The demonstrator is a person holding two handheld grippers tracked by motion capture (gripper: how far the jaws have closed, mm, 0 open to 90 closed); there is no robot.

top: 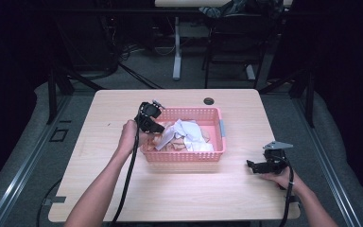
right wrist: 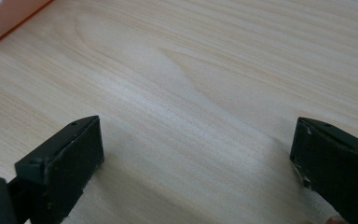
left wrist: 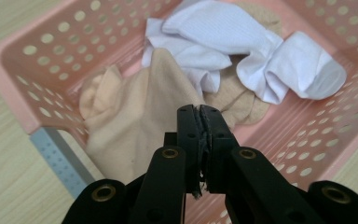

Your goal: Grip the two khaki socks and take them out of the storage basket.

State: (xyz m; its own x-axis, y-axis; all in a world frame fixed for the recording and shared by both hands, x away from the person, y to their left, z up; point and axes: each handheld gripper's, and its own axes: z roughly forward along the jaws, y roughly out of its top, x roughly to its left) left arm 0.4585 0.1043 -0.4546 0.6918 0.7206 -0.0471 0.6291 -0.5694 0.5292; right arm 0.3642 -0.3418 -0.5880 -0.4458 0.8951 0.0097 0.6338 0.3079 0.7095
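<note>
My left gripper (left wrist: 200, 112), clenched on the beige fabric sock (left wrist: 135, 126) in the pink perforated plastic basket (left wrist: 23, 74), I'd judge should next lift it clear, while my right gripper (right wrist: 196, 154) rests released on the pale wooden table (right wrist: 205, 70).

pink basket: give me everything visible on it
The pink basket is rectangular plastic with perforated walls and floor and a grey tab at each short end. It sits upright on the wooden table, near the middle. White socks and beige socks lie piled inside. The left gripper reaches over its left end, jaws shut at a beige sock.
</note>
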